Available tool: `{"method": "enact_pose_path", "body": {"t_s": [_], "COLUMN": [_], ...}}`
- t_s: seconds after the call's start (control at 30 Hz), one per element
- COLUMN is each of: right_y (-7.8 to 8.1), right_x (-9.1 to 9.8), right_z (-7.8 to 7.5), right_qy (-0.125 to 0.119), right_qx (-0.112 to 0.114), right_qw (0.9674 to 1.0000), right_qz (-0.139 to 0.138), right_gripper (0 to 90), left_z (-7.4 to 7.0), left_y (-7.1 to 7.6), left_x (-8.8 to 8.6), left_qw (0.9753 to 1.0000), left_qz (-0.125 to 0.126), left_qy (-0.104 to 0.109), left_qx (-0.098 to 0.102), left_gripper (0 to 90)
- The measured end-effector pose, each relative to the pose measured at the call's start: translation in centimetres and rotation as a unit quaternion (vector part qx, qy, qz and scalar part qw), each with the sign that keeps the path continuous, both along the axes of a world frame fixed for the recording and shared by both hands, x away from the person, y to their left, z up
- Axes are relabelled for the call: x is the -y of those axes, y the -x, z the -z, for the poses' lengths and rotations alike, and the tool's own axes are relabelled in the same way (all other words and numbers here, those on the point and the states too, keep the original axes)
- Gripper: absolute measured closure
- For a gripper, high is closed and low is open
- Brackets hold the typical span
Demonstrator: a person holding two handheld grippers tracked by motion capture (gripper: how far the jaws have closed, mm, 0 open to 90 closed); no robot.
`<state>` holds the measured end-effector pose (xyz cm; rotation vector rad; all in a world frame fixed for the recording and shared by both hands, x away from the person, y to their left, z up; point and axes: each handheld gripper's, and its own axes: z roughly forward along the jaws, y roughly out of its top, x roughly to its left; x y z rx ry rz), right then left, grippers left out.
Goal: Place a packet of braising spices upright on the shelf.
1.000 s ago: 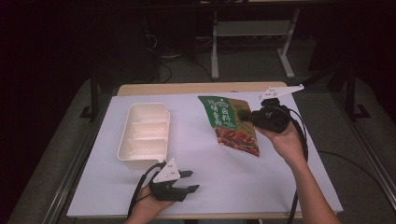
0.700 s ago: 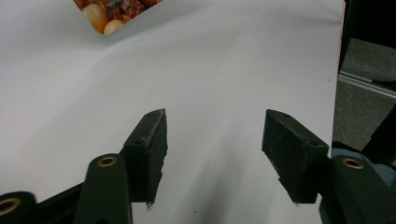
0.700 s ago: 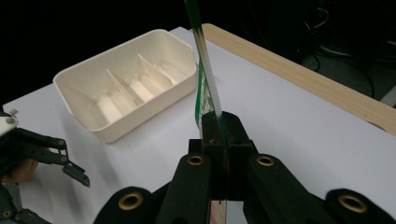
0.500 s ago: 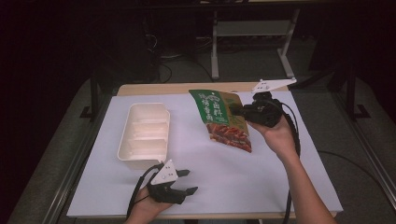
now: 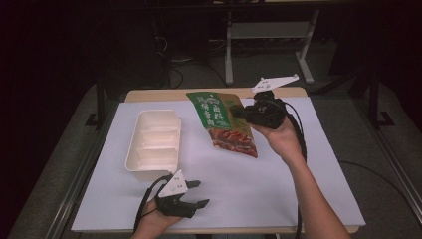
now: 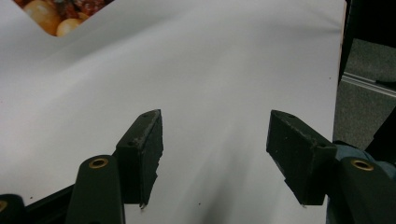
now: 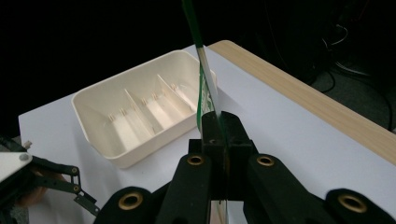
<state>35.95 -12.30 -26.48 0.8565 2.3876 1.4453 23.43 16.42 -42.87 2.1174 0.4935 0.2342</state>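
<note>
— What else is on my bench?
— My white sheet (image 5: pixel 278 184) covers most of the wooden table (image 5: pixel 164 94), whose bare edge shows at the far side. On the sheet's left sits a cream tray (image 5: pixel 154 142) with dividers, its compartments empty

— And past the table?
— A white metal stand (image 5: pixel 268 35) and dark cables (image 5: pixel 179 74) on the grey floor (image 5: pixel 378 144)

Lab-like recording room — dark surroundings, white-covered table (image 5: pixel 278 199), floor cables (image 5: pixel 174 74), metal stand legs (image 5: pixel 268 45).
</note>
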Motion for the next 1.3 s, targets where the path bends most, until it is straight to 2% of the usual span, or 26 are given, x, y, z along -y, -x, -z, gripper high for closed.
{"method": "enact_pose_path", "body": {"t_s": [0.43,0.93,1.3], "right_y": [-0.9,-2.2,-4.1], "right_x": [-3.0,-5.8,-9.0], "right_z": [-0.1,-0.6,-1.4], "right_qy": [0.010,-0.006,-0.021], "right_qx": [0.000,0.007,0.015], "right_qw": [0.9998,0.9994,0.9985], "right_qz": [-0.019,-0.035,-0.048], "right_gripper": [89.6,89.7,89.7], "left_z": [0.0,0.4,0.4], "left_y": [-0.2,-0.3,-0.5], "left_x": [-0.1,0.0,-0.4], "left_qw": [0.9999,0.9998,0.9999], "left_qz": [0.004,0.015,0.014], "left_qy": [0.007,0.004,0.004], "left_qx": [-0.008,-0.011,-0.010], "left_gripper": [33.5,32.7,32.7]}}
